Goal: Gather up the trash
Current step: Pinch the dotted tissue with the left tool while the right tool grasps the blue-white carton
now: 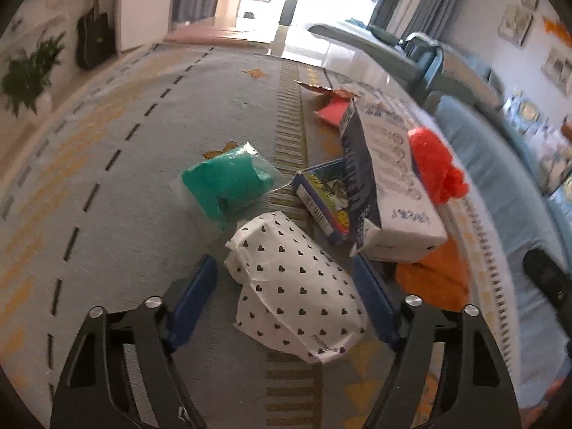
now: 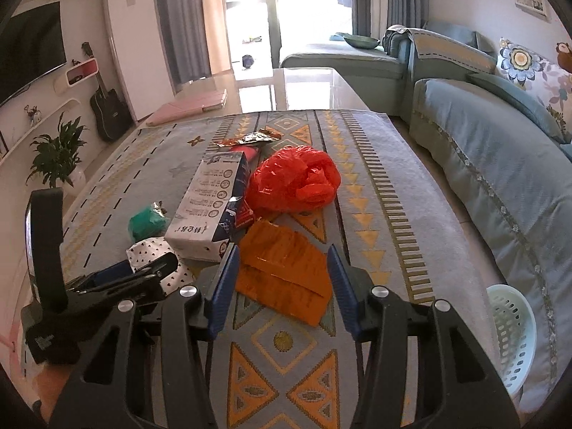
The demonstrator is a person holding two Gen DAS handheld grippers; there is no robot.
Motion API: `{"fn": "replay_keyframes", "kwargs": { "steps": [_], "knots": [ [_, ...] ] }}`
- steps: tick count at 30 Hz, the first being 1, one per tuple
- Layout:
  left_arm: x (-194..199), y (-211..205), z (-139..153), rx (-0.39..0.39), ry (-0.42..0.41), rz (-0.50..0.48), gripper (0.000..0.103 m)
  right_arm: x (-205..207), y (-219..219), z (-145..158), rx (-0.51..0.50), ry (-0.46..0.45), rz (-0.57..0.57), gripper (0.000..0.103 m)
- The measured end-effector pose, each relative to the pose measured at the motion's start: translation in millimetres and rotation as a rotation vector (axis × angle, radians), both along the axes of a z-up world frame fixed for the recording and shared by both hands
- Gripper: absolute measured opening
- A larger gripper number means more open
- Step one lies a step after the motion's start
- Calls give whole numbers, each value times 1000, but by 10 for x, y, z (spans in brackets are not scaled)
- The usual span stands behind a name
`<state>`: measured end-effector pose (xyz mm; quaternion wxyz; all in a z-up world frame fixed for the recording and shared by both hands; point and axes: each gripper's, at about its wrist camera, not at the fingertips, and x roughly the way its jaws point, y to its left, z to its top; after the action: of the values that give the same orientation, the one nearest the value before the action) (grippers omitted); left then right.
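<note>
Patterned cloth covers the table (image 2: 393,178) where the trash lies. Left claw (image 1: 286,296), spread wide, straddles a heart-print paper bag (image 1: 296,286), its long axis running along the fingers. Right claw (image 2: 282,279), likewise released, brackets a flat orange wrapper (image 2: 286,268).

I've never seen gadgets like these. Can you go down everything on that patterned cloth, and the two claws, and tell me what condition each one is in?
Left gripper: open, straddling the heart-print bag.
Right gripper: open, around the orange wrapper, which lies flat.
White carton: lying on its side, end flap open.
Red plastic bag: crumpled.
Green packet: lying flat in clear plastic.
Foil wrapper: torn open.
Basket: on the floor beside the sofa.
</note>
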<state>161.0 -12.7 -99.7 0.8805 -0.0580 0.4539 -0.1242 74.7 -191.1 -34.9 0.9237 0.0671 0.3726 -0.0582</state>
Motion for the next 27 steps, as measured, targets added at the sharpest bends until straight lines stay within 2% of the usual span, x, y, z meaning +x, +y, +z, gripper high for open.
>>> {"fn": "replay_keyframes", "kwargs": {
  "steps": [1, 2, 3, 6, 7, 8, 10, 11, 13, 18, 21, 27],
  "knots": [
    [-5, -24, -7, 31, -4, -8, 60, 15, 0, 4, 2, 1, 2, 47],
    [-17, -39, -5, 56, -10, -12, 57, 42, 13, 7, 2, 0, 8, 47],
    [-25, -38, -3, 69, -15, -14, 47, 70, 27, 14, 0, 0, 13, 47],
    [-58, 69, -8, 47, -15, -34, 29, 182, 97, 23, 10, 2, 40, 48],
    [-56, 128, -11, 28, -12, -40, 11, 226, 130, 22, 17, 6, 52, 51],
    [-41, 162, -20, 4, -4, -49, 2, 292, 173, 14, 25, 13, 65, 53],
    [-54, 301, -52, -92, 15, -62, 2, 377, 238, -12, 34, 17, 67, 53],
    [-76, 337, -65, -102, 15, -60, 2, 430, 272, -31, 44, 21, 69, 53],
    [-128, 395, -49, -110, 0, -62, 2, 586, 355, -97, 66, 51, 79, 53],
    [-182, 425, 77, -119, -39, -91, 2, 902, 396, -225, 139, 115, 62, 61],
    [-196, 455, 136, -119, -46, -93, 2, 1060, 460, -268, 127, 141, 48, 67],
    [-212, 494, 152, -132, -48, -111, 2, 1306, 519, -437, 114, 199, 0, 68]
  ]
}}
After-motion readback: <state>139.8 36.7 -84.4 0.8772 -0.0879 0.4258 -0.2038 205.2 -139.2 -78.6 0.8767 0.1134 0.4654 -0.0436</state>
